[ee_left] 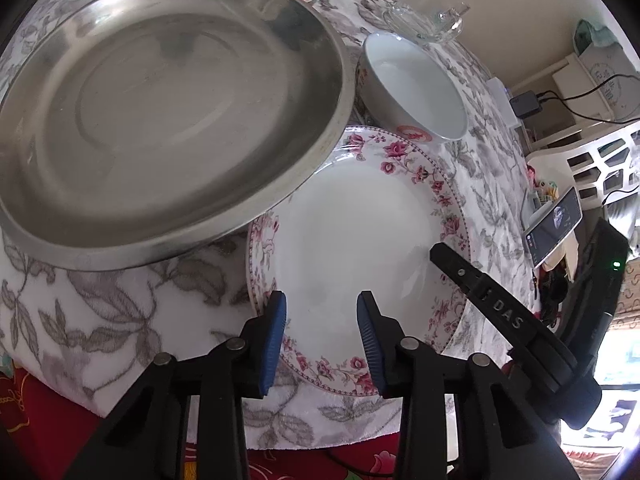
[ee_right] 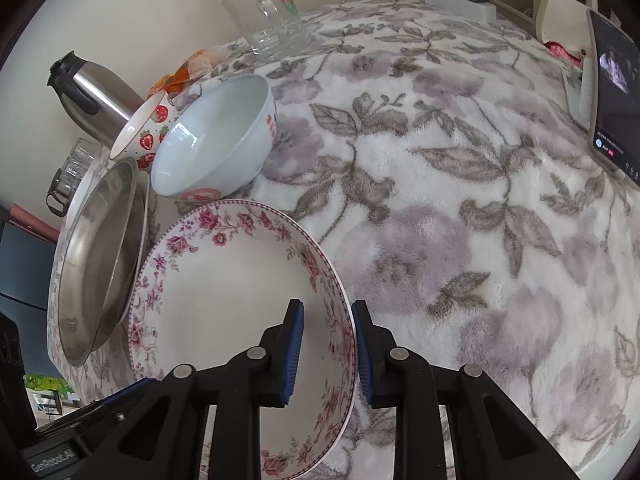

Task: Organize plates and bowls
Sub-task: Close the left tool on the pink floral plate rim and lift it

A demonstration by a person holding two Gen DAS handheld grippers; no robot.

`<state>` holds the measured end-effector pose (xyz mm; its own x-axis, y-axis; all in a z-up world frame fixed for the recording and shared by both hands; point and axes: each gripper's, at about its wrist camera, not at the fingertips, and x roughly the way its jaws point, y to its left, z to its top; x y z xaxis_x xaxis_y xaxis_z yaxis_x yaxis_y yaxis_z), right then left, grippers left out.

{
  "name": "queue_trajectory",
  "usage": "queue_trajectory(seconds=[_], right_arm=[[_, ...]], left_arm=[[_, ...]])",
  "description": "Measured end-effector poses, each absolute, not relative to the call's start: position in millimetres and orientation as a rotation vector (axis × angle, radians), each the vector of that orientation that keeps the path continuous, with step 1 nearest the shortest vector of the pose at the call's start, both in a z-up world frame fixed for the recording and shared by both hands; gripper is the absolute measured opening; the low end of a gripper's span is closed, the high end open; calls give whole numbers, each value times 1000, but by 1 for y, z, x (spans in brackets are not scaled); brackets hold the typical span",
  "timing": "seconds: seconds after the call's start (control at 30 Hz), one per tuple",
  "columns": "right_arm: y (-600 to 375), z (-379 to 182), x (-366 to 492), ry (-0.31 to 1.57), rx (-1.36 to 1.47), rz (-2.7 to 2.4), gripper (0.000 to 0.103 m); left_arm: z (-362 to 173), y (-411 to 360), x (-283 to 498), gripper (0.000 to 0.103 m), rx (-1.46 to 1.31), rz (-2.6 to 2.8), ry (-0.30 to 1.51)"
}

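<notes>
The floral plate (ee_right: 224,300) is straddled at its rim by the right hand-held gripper (ee_right: 327,350), not yet clamped; the left hand-held gripper (ee_left: 322,346) is held apart; a firm rim pinch is needed before lifting

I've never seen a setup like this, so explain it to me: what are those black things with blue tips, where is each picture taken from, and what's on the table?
They are handheld tongs, one in each of a person's hands, each carrying a camera looking along its fingers. In the left camera's view, the left tongs straddle the near rim of a floral plate. In the right camera's view, the right tongs straddle its rim on the right side. Around it on the flowered cloth sit a steel pan, a white bowl, a strawberry bowl and a glass mug.
</notes>
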<state>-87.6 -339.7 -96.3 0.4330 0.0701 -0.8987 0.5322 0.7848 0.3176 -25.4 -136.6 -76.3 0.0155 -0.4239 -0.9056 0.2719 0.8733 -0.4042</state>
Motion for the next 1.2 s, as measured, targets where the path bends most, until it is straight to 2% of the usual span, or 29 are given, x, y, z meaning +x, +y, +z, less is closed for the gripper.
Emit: queue_trajectory(seconds=[0.6, 0.73, 1.03, 1.1, 1.17, 1.2], right_arm=[[-341, -97, -87, 1101, 640, -312, 26], [-341, -97, -87, 1101, 641, -312, 26], [-340, -97, -86, 1101, 639, -311, 26], [-340, -97, -86, 1100, 641, -309, 26], [-340, -97, -87, 1097, 644, -308, 26], [-341, -97, -87, 1096, 644, -308, 26]], left_arm=[[-64, -113, -23, 39, -104, -481, 1402], [-73, -112, -19, 49, -87, -444, 1425], [-92, -117, -8, 49, -146, -452, 1478], [-92, -119, -7, 44, -153, -462, 1465], [-92, -122, -7, 30, -150, -476, 1456], [-93, -124, -6, 28, -146, -477, 1457]])
